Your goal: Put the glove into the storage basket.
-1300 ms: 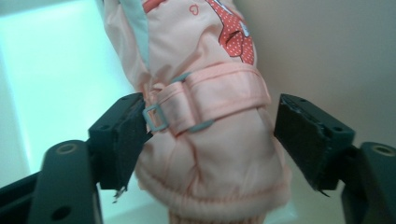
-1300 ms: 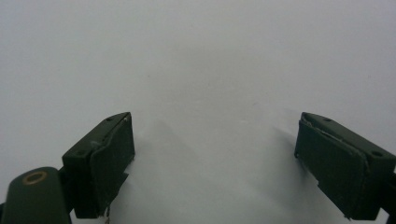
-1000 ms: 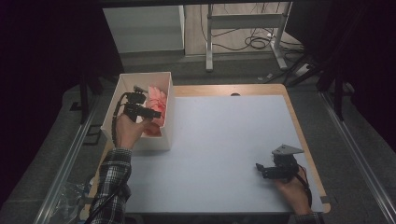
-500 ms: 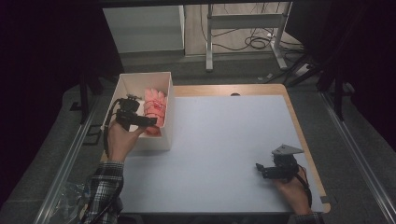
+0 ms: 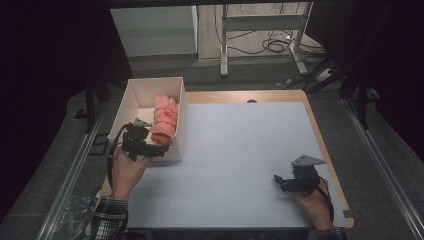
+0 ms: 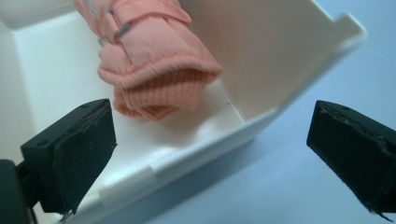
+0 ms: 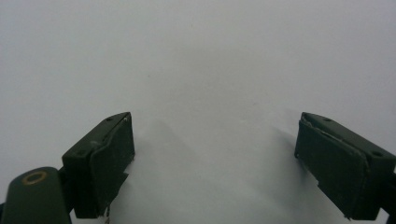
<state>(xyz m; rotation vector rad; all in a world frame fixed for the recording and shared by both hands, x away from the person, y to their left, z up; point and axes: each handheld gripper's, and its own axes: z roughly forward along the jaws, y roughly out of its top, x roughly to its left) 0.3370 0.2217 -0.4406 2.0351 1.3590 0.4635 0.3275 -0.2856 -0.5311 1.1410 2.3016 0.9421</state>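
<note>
Release step: glove deposited in box, left gripper clear.

The pink glove (image 5: pixel 164 119) lies inside the white box (image 5: pixel 131 93) at the far-left bench (image 5: pixel 235 150) corner. The left gripper (image 6: pixel 210 154) has just been opening; its jaws stand apart, empty, over the box's near wall. The right gripper (image 5: pixel 279 181) rests near-right, jaws apart. Next: withdraw the left gripper without snagging the wall.

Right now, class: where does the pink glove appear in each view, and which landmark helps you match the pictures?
High view: the pink glove lies inside the white box, along its right wall, left of centre.
Left gripper view: the glove sits at top centre, cuff toward the camera, beyond the open jaws.
Right gripper view: bare tabletop ahead of the jaws.
Shared landmark: the white box, whose near wall crosses the left gripper view.
</note>
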